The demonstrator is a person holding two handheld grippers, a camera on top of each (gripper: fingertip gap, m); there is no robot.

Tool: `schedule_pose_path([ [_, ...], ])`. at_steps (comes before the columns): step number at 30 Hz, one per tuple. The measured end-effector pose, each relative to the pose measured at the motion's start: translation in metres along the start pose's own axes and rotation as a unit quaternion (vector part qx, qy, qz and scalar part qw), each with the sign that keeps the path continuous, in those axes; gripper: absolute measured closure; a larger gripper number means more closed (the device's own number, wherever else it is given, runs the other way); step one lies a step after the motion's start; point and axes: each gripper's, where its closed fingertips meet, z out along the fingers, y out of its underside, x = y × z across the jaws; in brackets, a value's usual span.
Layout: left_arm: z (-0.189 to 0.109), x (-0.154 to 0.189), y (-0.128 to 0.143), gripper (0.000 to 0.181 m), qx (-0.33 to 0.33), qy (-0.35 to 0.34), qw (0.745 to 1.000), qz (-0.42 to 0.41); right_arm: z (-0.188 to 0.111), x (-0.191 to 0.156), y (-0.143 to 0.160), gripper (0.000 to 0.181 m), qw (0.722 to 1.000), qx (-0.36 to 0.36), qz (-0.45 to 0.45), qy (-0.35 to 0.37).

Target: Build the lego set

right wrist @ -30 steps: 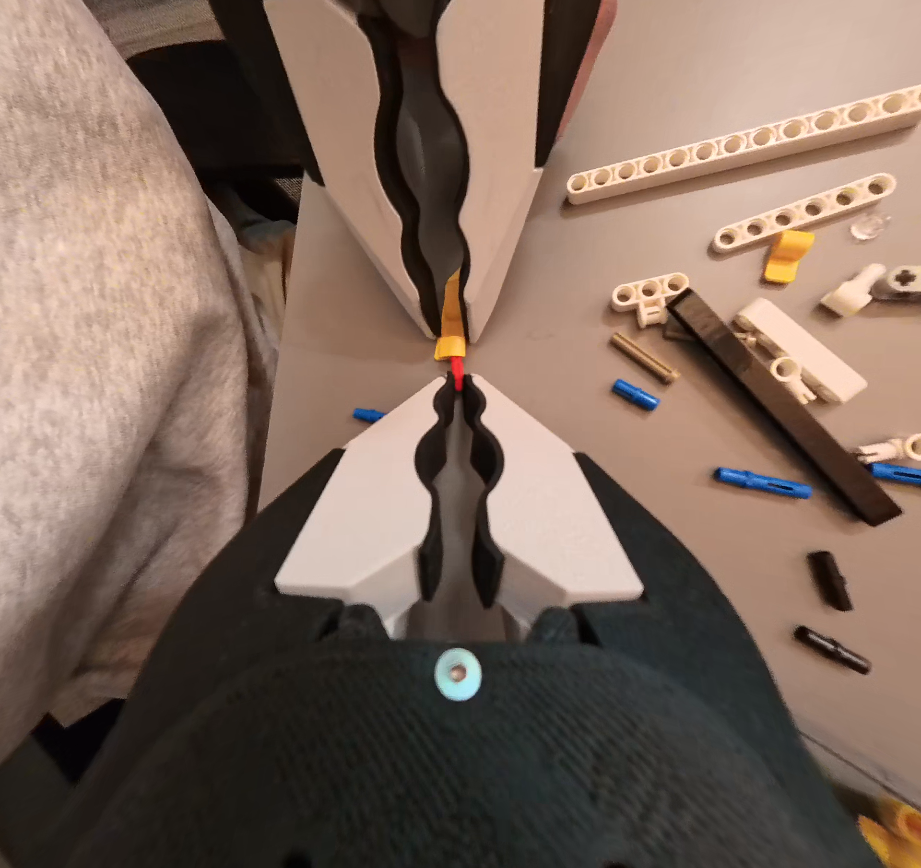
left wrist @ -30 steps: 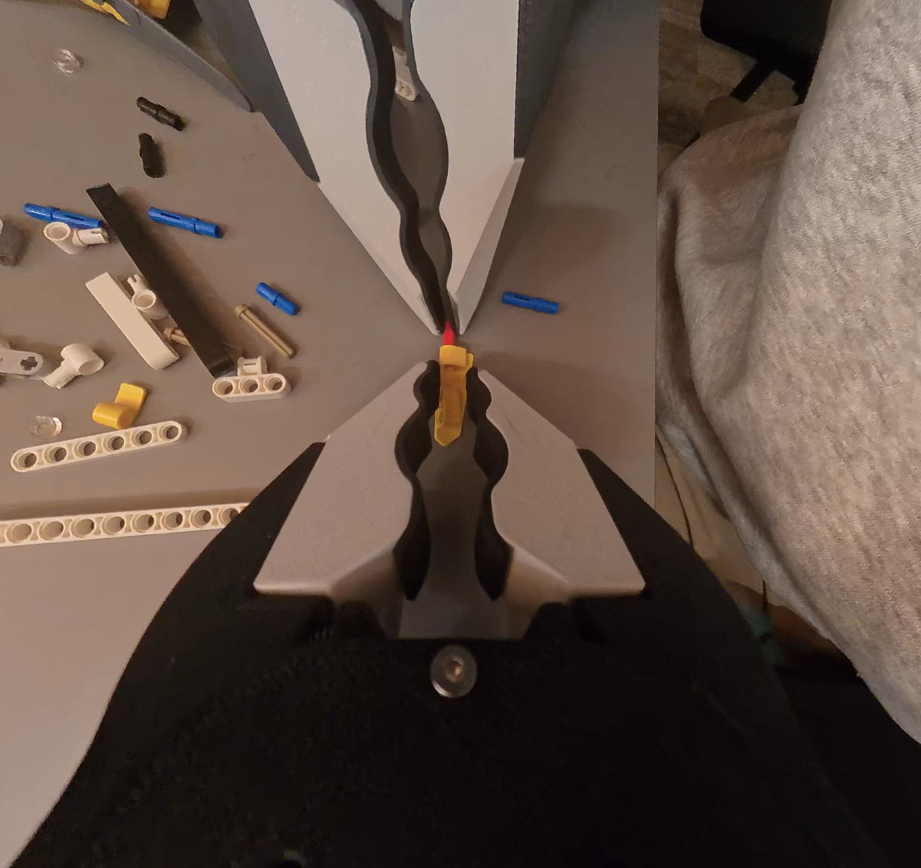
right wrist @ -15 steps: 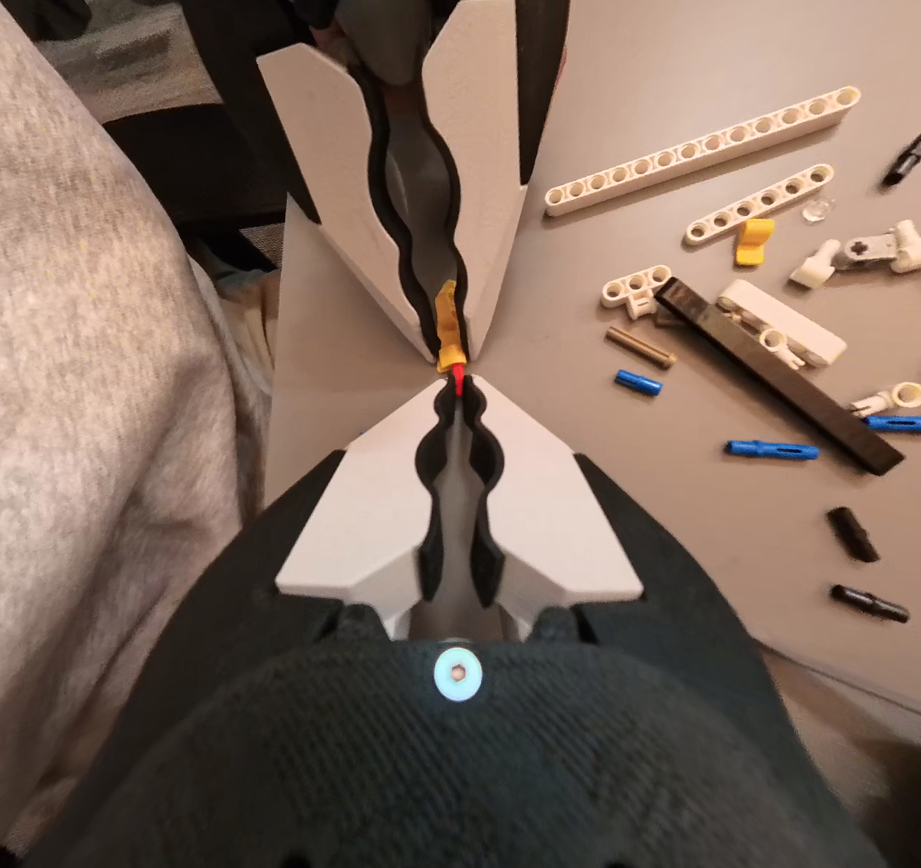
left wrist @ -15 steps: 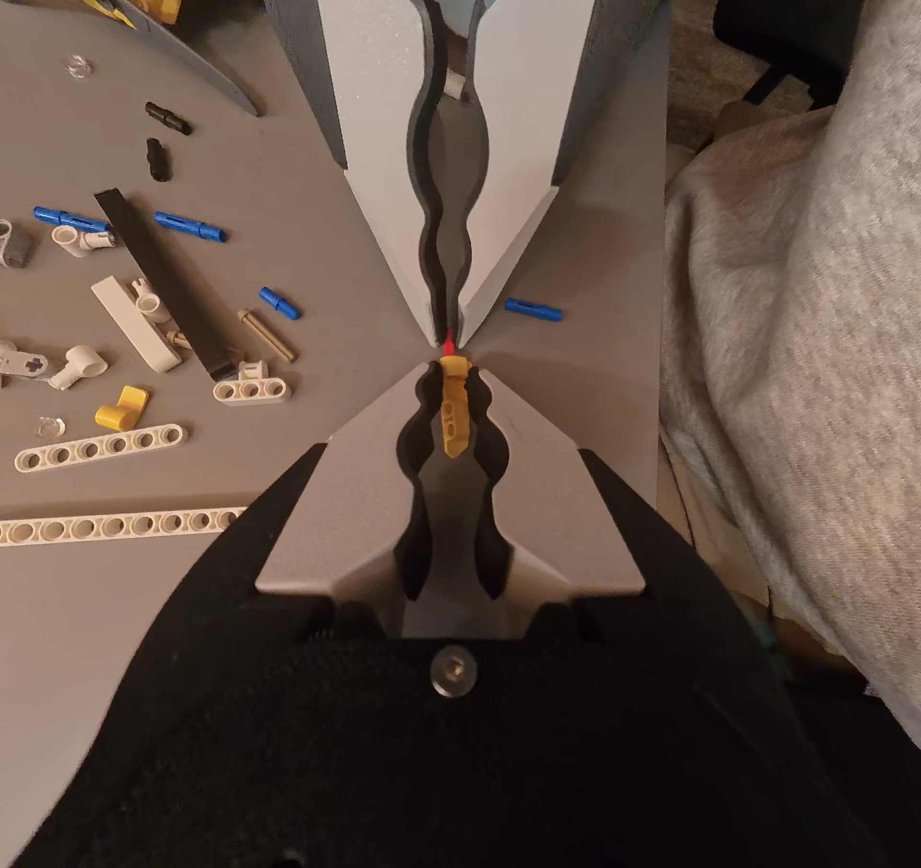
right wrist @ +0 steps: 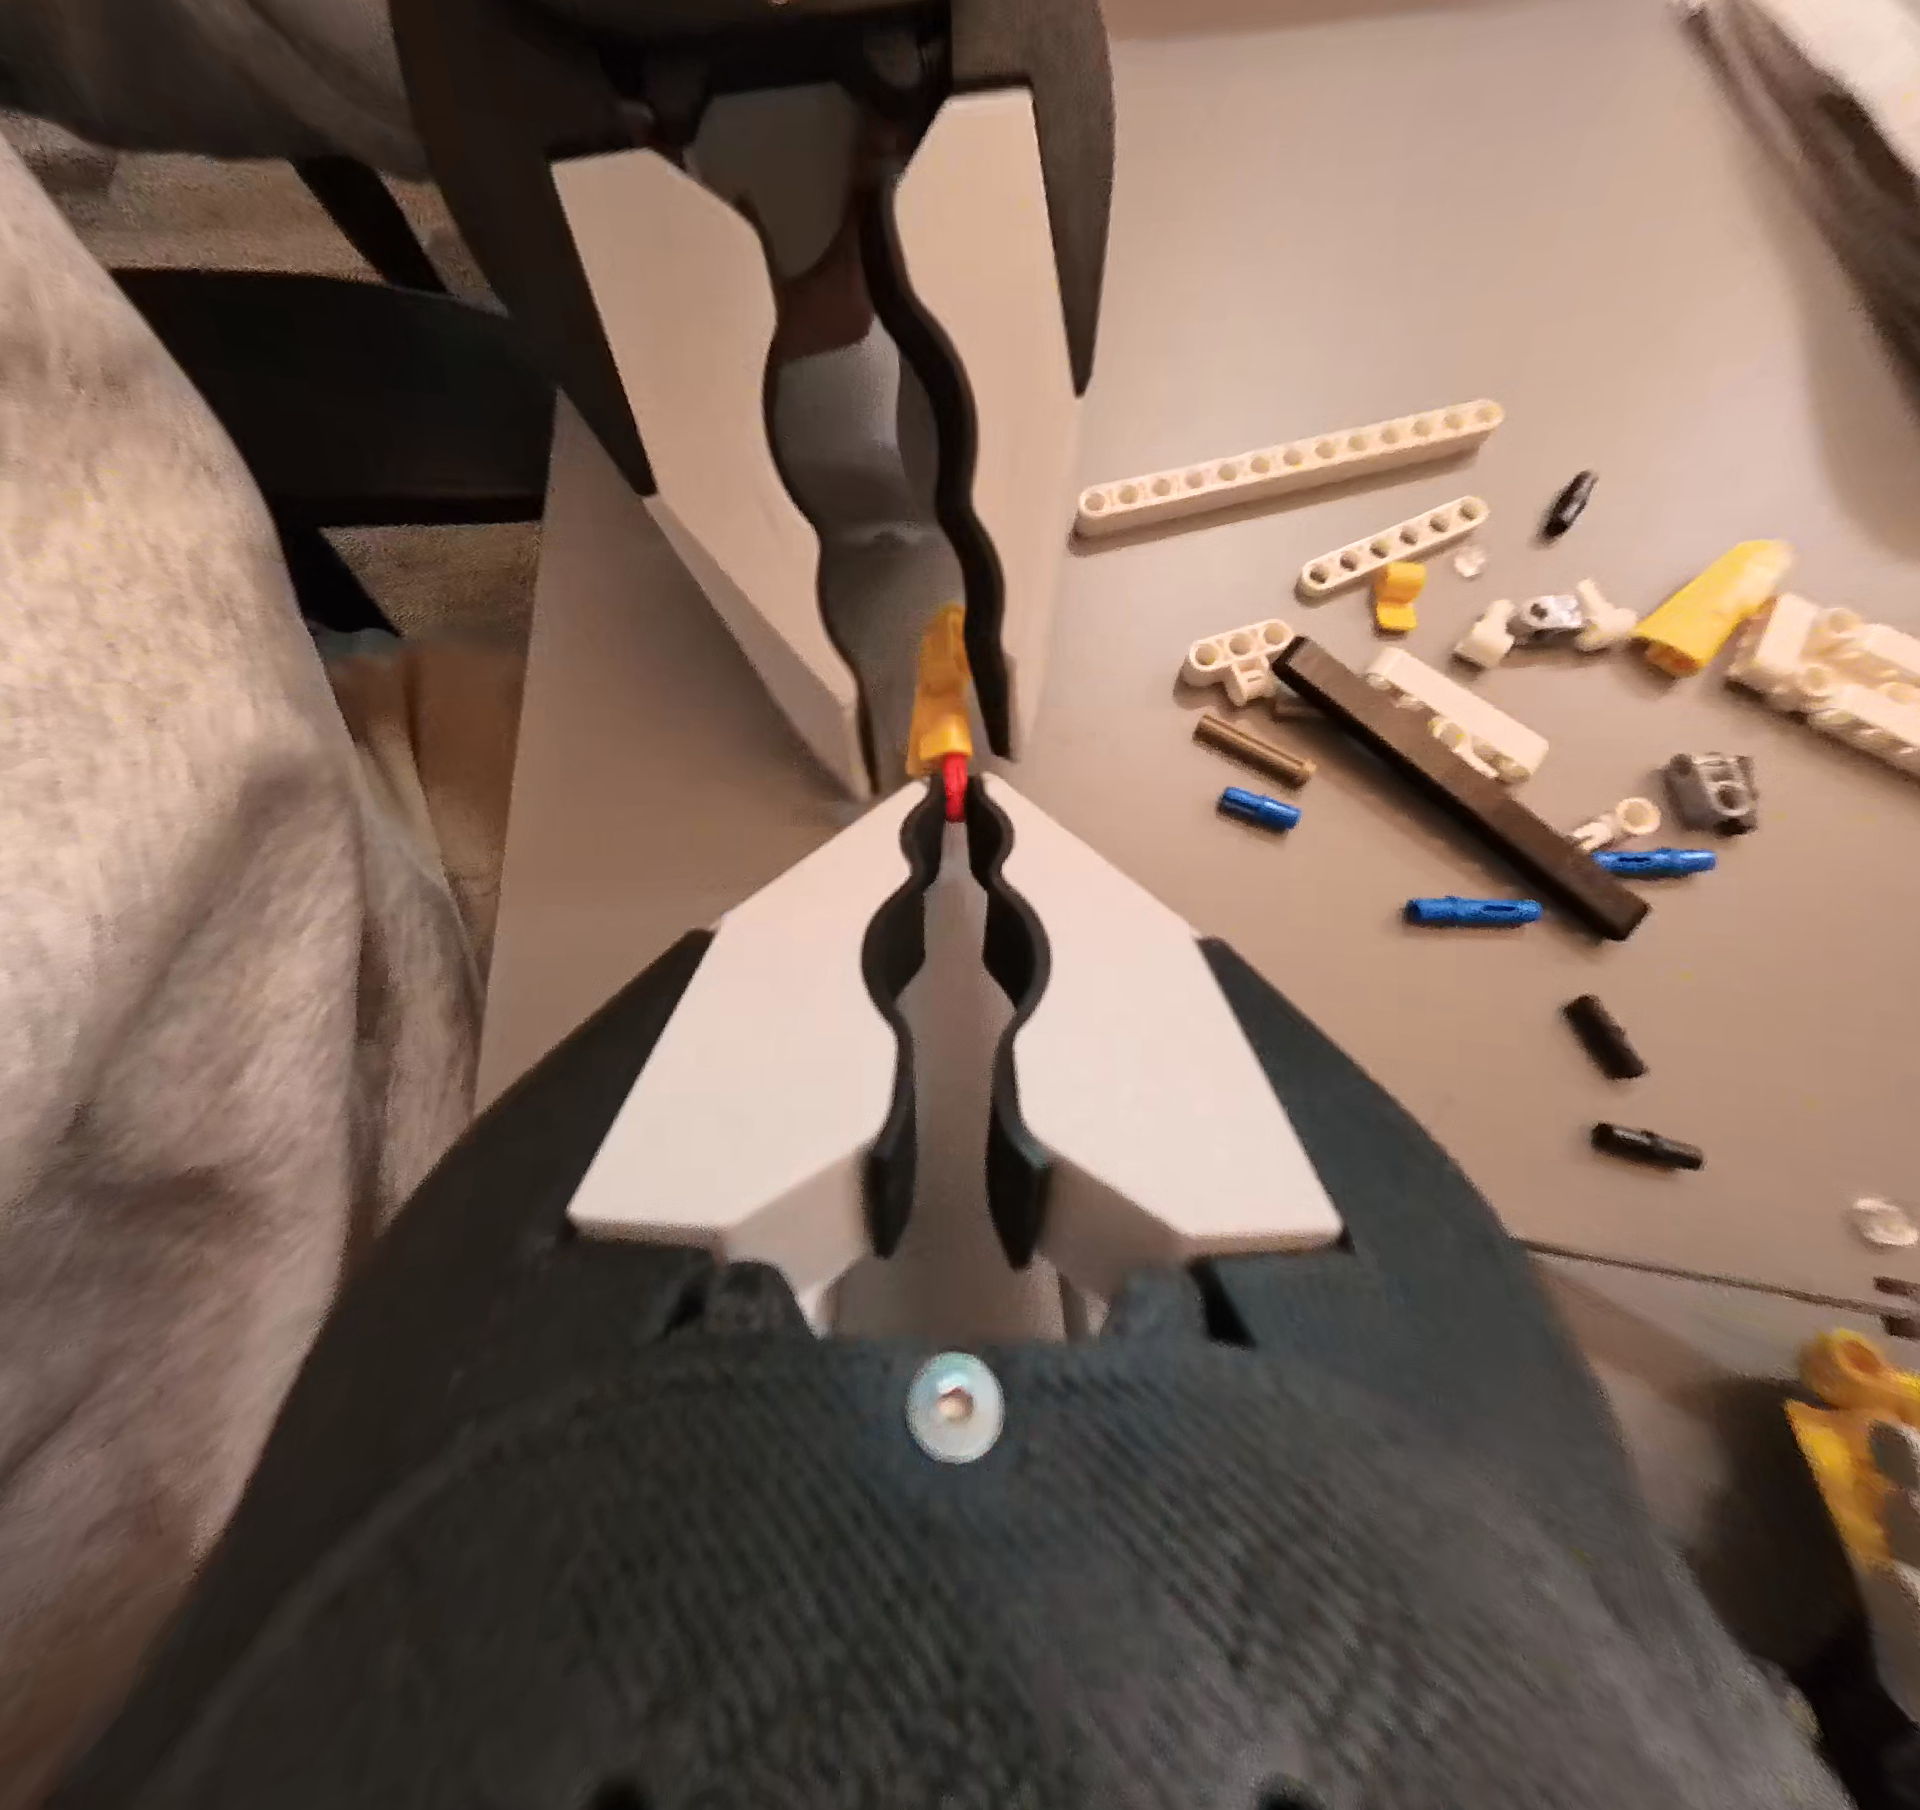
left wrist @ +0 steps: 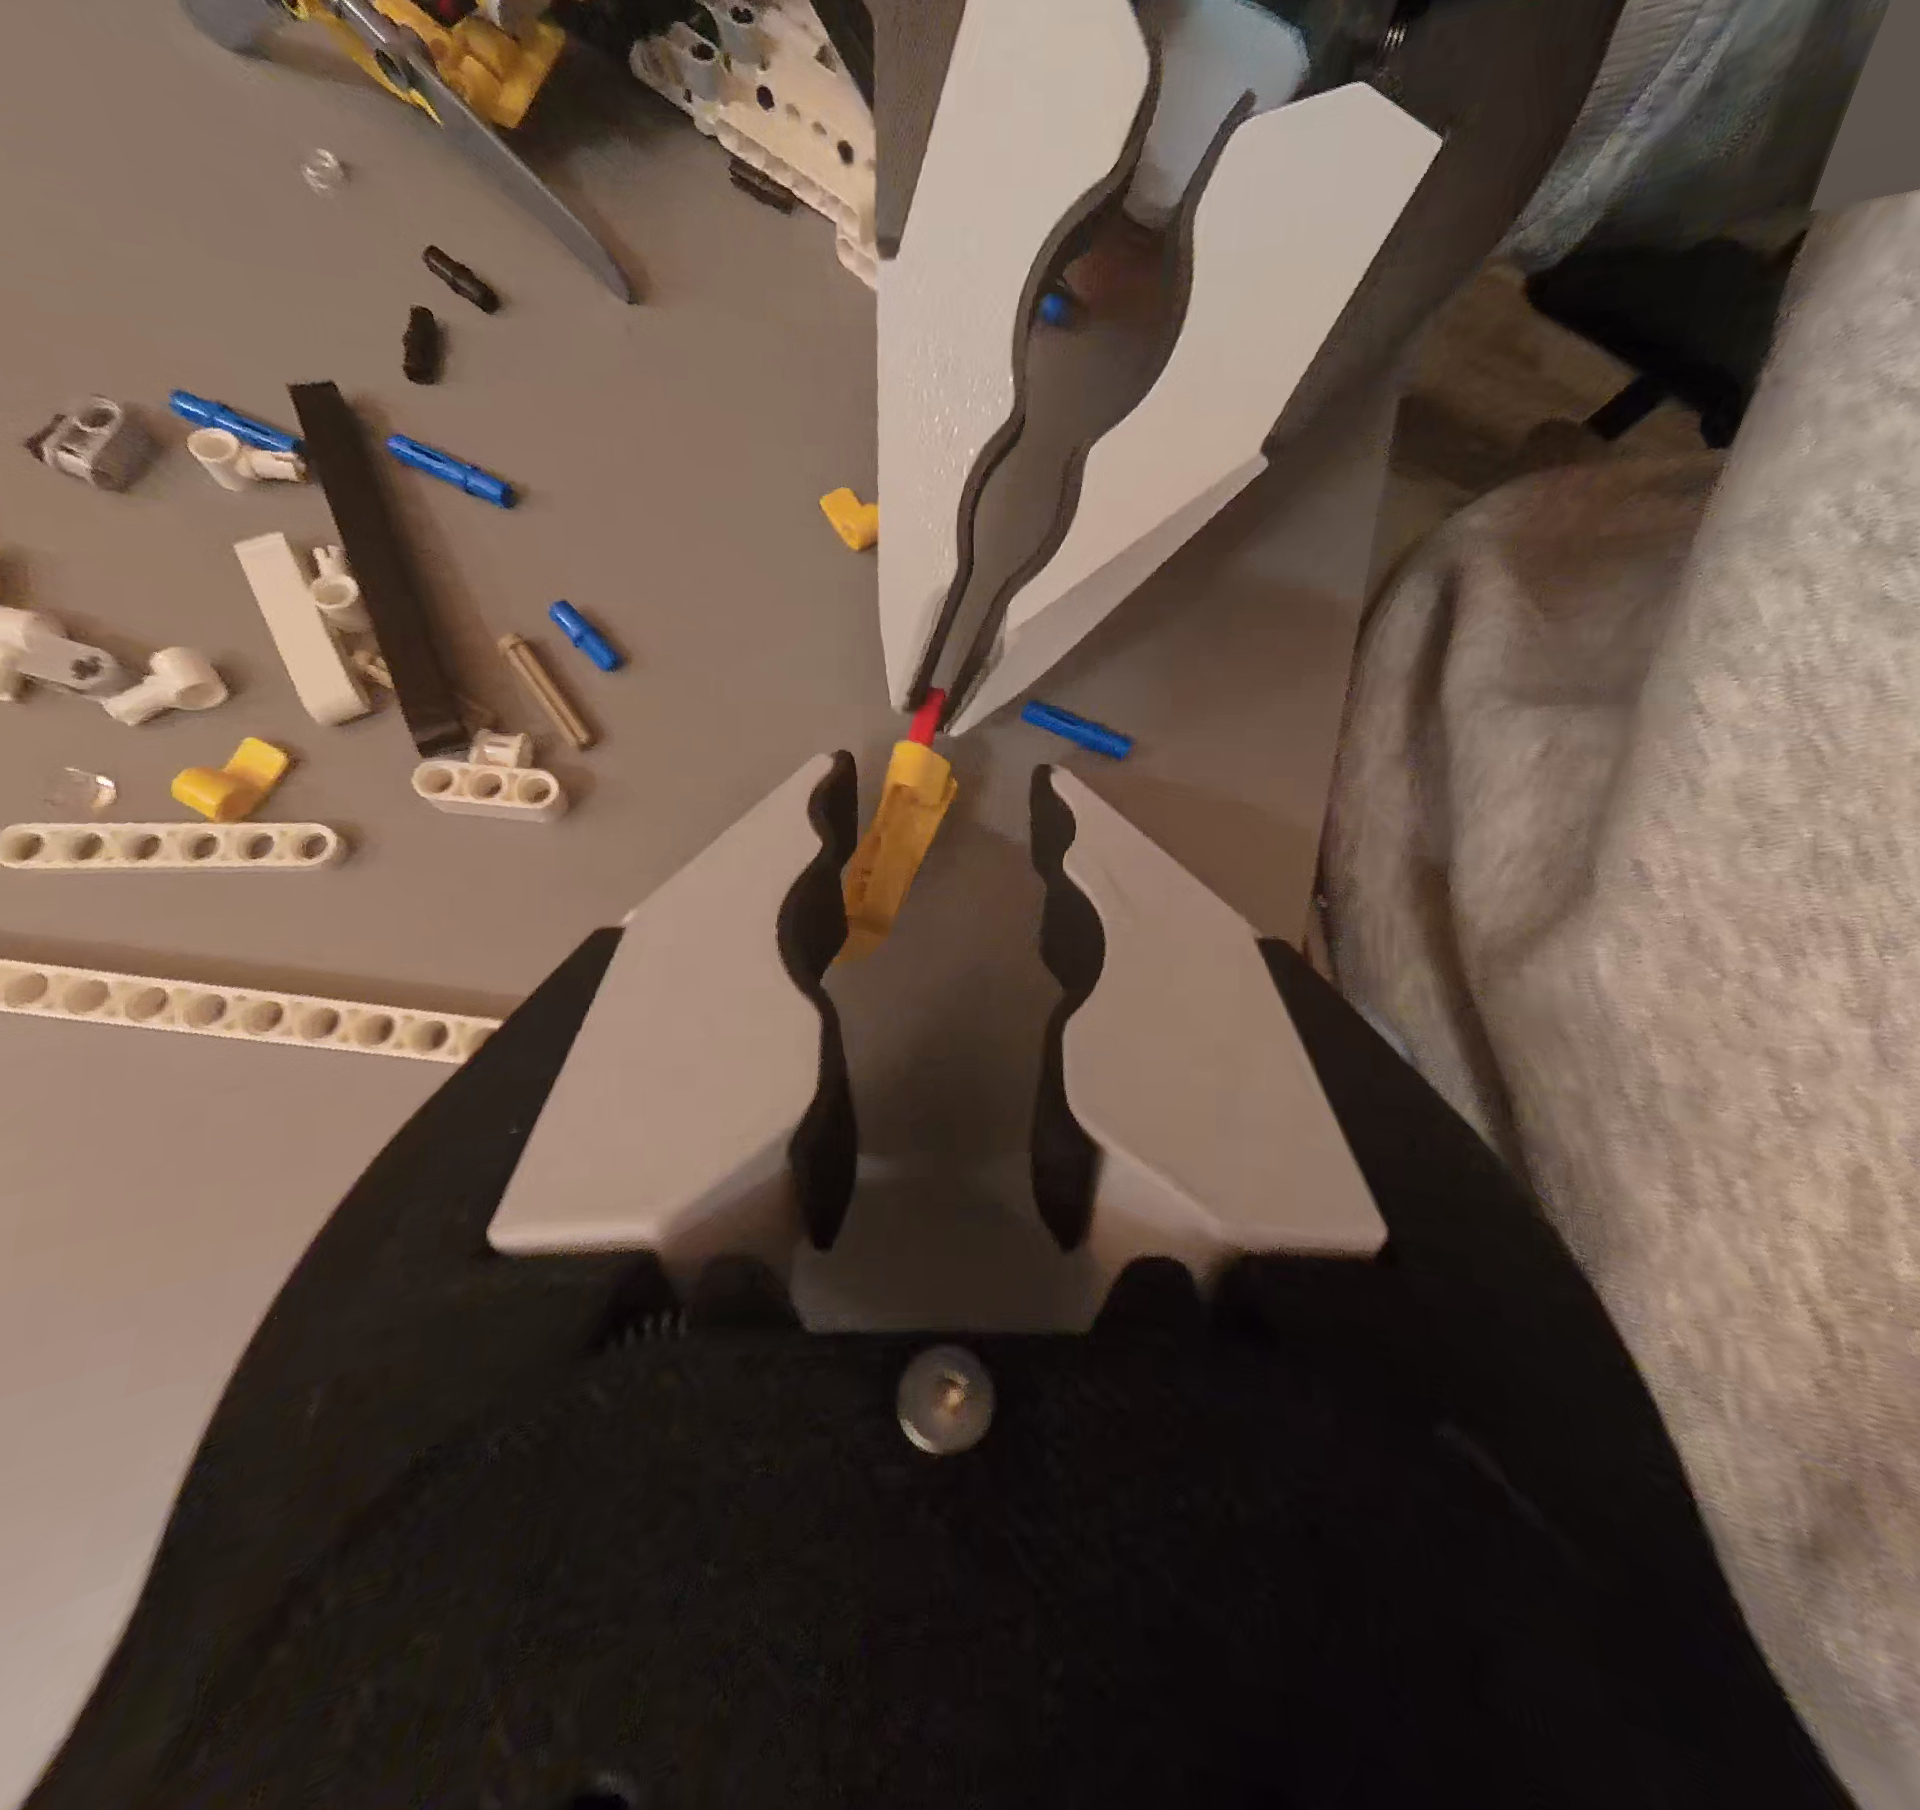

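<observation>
A grey worktop point(left wrist: 727, 410) is seen carrying the loose parts of a lego set, with a grey-clothed person point(left wrist: 1662, 929) seated at the edge nearest the two tools. A partly built model point(left wrist: 468, 25) in yellow, grey and white is seen toward the far edge in the left wrist view.

The left hand-held gripper point(left wrist: 940, 784) is held with its jaws spread apart. A yellow connector piece point(left wrist: 894, 846) lies between them, resting against the inner face of one finger point(left wrist: 821, 825) while the other finger stands clear of it, so nothing is clamped. In the right wrist view the same gripper point(right wrist: 930, 752) appears opposite, tip to tip with the camera's own tool.

The right hand-held gripper point(right wrist: 954, 804) is closed down on a thin red axle point(right wrist: 952, 789), whose short exposed end is seated in the end of the yellow connector piece point(right wrist: 940, 690). In the left wrist view this gripper point(left wrist: 940, 695) is seen pinching the red axle point(left wrist: 927, 716) at its very tips, above the worktop near the person's edge.

Spread over the worktop away from that edge are a long white beam point(left wrist: 239, 1012), a shorter white beam point(left wrist: 171, 844), a black strip point(left wrist: 379, 576), a white panel point(left wrist: 301, 633), a small three-hole white piece point(left wrist: 488, 789), a tan axle point(left wrist: 545, 690), several blue pins point(left wrist: 452, 472), two black pins point(left wrist: 457, 264), and a small yellow elbow point(left wrist: 229, 778). One blue pin point(left wrist: 1075, 730) lies just beside the meeting gripper tips.
</observation>
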Motion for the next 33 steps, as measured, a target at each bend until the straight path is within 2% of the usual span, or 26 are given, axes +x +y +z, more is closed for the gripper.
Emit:
schedule_pose_path([
  [5, -0.005, 0.015, 0.001, 0.151, 0.008, 0.027, 0.999, -0.034, -0.008, -0.007, -0.005, 0.179, 0.996, 0.023, -0.081, 0.032],
  [8, -0.006, 0.027, -0.002, 0.152, 0.013, 0.065, 0.995, -0.080, -0.015, -0.016, -0.005, 0.179, 0.984, 0.027, -0.167, 0.051],
  [11, -0.005, 0.038, 0.002, 0.158, -0.008, 0.087, 0.990, -0.109, -0.022, -0.025, -0.006, 0.179, 0.969, 0.035, -0.235, 0.067],
  [16, -0.004, 0.056, -0.003, 0.171, -0.009, 0.099, 0.991, -0.087, -0.036, -0.049, -0.008, 0.180, 0.927, 0.048, -0.357, 0.102],
  [20, 0.005, 0.060, -0.003, 0.175, -0.018, 0.075, 0.996, -0.036, -0.038, -0.056, 0.005, 0.179, 0.905, 0.013, -0.408, 0.121],
  [22, 0.007, 0.057, -0.013, 0.175, 0.007, 0.050, 0.999, -0.019, -0.042, -0.058, 0.005, 0.179, 0.902, 0.014, -0.412, 0.126],
  [24, 0.003, 0.058, -0.034, 0.175, 0.074, 0.039, 0.996, -0.022, -0.048, -0.054, 0.003, 0.177, 0.903, 0.022, -0.403, 0.147],
  [25, 0.001, 0.057, -0.045, 0.175, 0.110, 0.032, 0.993, -0.033, -0.054, -0.049, -0.001, 0.166, 0.904, 0.032, -0.392, 0.167],
  [27, -0.004, 0.059, -0.064, 0.175, 0.176, 0.026, 0.983, -0.044, -0.070, -0.033, -0.008, 0.119, 0.911, 0.060, -0.344, 0.217],
  [30, -0.008, 0.070, -0.088, 0.175, 0.251, 0.037, 0.965, -0.071, -0.092, -0.028, -0.015, 0.086, 0.931, 0.140, -0.242, 0.237],
  [31, -0.008, 0.075, -0.094, 0.175, 0.267, 0.048, 0.959, -0.083, -0.098, -0.035, -0.018, 0.075, 0.929, 0.179, -0.225, 0.232],
  [33, -0.008, 0.086, -0.102, 0.175, 0.290, 0.064, 0.951, -0.090, -0.117, -0.047, -0.030, 0.084, 0.902, 0.262, -0.223, 0.262],
])
